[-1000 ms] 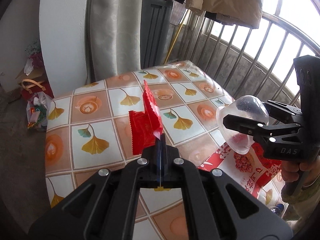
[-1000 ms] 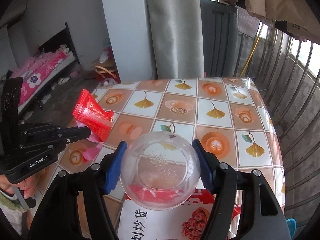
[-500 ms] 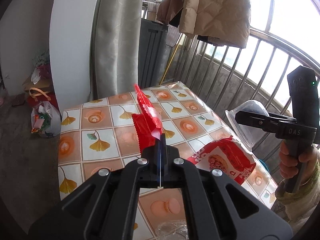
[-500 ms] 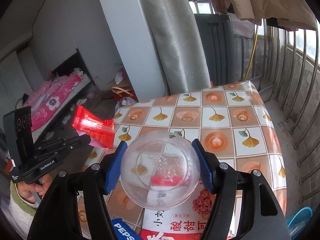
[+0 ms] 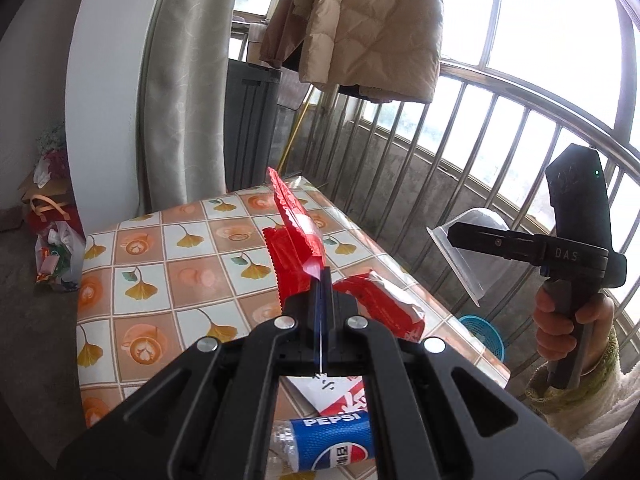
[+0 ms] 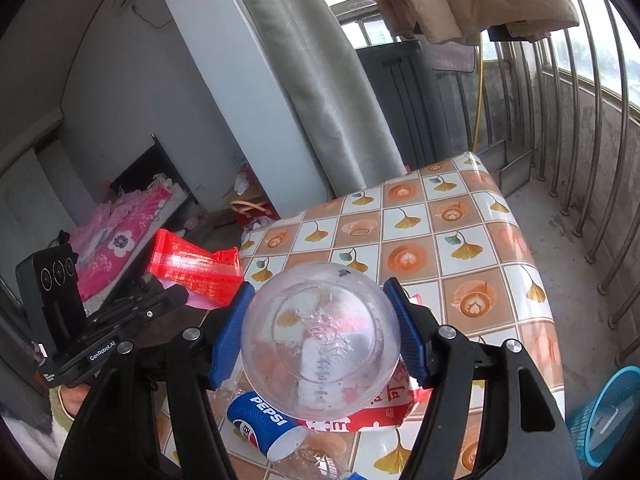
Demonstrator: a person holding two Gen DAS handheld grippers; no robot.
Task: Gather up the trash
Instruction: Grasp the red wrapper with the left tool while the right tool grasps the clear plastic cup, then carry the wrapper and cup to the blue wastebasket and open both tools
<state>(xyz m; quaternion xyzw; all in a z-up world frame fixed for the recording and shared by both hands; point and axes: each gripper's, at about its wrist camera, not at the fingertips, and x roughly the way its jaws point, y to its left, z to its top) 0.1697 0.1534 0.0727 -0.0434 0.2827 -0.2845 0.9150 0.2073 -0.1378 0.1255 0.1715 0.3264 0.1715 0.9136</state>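
My left gripper [image 5: 321, 276] is shut on a red foil wrapper [image 5: 296, 236] and holds it in the air above the table; it also shows in the right wrist view [image 6: 192, 264] at the left. My right gripper [image 6: 320, 328] is shut on a clear plastic bowl [image 6: 320, 344], held off the table's right side; the bowl shows side-on in the left wrist view [image 5: 476, 252]. On the table [image 6: 440, 216] lie a red and white snack bag [image 5: 384, 308] and a crushed Pepsi bottle [image 6: 264, 428].
The table has a gingko-pattern cloth. A blue basket [image 6: 612, 416] stands on the floor at the right, near the metal railing [image 5: 440, 152]. A grey curtain [image 6: 320, 80] and dark panel stand behind the table. Bags of clutter [image 5: 56, 256] lie on the floor left.
Both grippers have risen and pulled back from the table with their loads. The snack bag and the Pepsi bottle have come into view below them.
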